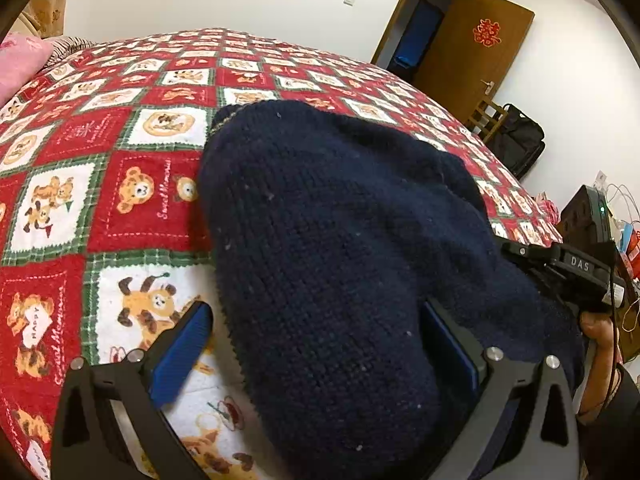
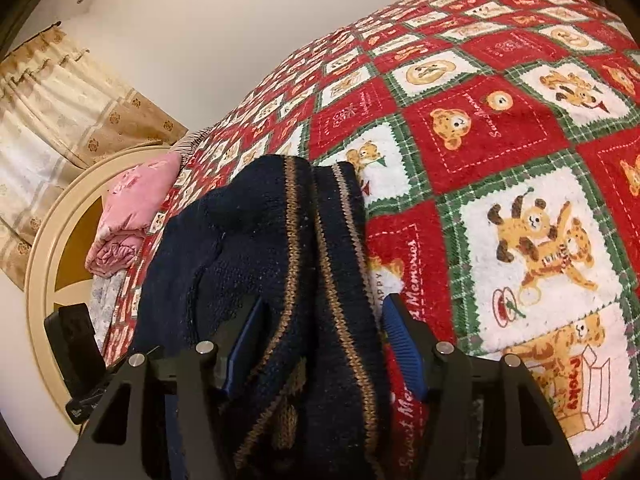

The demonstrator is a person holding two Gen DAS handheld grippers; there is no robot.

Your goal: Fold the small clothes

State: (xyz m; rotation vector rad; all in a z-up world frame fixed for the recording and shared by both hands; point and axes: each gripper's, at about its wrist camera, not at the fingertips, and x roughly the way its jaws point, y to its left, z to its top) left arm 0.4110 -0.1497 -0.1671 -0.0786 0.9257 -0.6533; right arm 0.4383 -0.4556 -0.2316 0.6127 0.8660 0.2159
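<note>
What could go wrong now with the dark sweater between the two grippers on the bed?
1. In the left wrist view the left gripper stands wide, with one pad clear of the sweater; that side may drop.
2. In the right wrist view the right gripper has thick striped hem bunched between its jaws; whether the pads press is unclear. It may catch one layer only, and the fold would go crooked.

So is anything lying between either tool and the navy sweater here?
Nothing visible. The navy knitted sweater already lies between the left tool fingers, and its tan-striped ribbed edge runs between the right tool fingers, over the bear-print bedspread.
</note>
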